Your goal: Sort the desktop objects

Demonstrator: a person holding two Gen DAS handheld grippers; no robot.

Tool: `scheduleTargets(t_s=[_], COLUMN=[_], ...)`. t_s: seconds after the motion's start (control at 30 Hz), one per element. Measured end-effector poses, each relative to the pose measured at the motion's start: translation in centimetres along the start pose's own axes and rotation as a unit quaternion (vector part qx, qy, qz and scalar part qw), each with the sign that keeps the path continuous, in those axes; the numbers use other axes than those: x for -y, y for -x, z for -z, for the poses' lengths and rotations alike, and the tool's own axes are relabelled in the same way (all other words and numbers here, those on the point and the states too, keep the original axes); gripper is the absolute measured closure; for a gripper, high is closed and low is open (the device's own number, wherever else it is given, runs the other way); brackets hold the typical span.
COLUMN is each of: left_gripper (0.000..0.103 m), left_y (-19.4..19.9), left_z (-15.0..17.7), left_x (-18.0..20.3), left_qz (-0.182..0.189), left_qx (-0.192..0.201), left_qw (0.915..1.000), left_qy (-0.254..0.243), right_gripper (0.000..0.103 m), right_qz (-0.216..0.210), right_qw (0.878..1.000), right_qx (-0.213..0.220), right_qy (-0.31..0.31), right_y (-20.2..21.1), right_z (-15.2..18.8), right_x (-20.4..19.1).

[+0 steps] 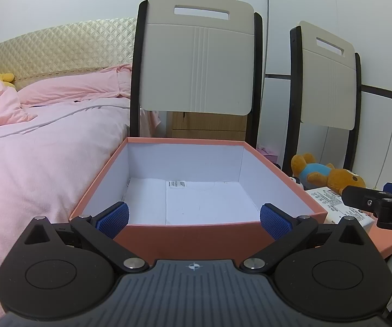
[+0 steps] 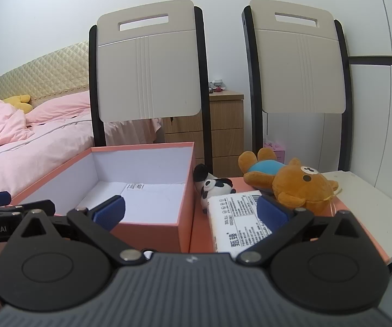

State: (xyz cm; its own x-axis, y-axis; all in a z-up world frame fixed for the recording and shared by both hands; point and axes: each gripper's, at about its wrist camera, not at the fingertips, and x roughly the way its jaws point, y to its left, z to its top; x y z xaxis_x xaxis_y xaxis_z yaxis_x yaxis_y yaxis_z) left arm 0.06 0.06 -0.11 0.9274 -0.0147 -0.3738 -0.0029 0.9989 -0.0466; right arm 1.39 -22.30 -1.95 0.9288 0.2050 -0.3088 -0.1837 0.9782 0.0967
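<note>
An open orange box (image 1: 190, 237) with a white inside stands right in front of my left gripper (image 1: 194, 219), which is open and empty at its near wall. In the right wrist view the box (image 2: 146, 229) is at the left. A brown teddy bear (image 2: 291, 179) in a blue shirt, a small black-and-white plush (image 2: 215, 186) and a white printed carton (image 2: 235, 220) lie to the box's right. My right gripper (image 2: 190, 212) is open and empty, just short of the carton and the box corner. The bear (image 1: 326, 174) and carton (image 1: 337, 204) also show in the left view.
The things rest on an orange surface (image 2: 359, 215) over a white tabletop (image 2: 381, 204). Two chair backs (image 2: 149, 68) stand behind the table. A pink bed (image 1: 32, 158) lies to the left, a wooden drawer unit (image 2: 225, 133) behind.
</note>
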Motion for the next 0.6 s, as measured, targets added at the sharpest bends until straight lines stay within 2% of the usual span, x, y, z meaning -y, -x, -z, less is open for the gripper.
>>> scheduleTargets(t_s=[0.4,0.6], left_gripper=[0.000,0.000], left_y=[0.05,0.55], left_z=[-0.02,0.41], left_x=[-0.29,-0.23], left_qz=[0.010,0.024], left_qx=[-0.001,0.026], left_qw=[0.9999,0.9993], left_qy=[0.012,0.016], right_gripper=[0.000,0.000], right_qz=[0.001,0.003], right_qw=[1.000,1.000], right_qx=[0.005,0.016], right_qy=[0.000,0.006], right_y=[0.42,0.74], right_z=[0.36,0.52], right_x=[0.13,0.53])
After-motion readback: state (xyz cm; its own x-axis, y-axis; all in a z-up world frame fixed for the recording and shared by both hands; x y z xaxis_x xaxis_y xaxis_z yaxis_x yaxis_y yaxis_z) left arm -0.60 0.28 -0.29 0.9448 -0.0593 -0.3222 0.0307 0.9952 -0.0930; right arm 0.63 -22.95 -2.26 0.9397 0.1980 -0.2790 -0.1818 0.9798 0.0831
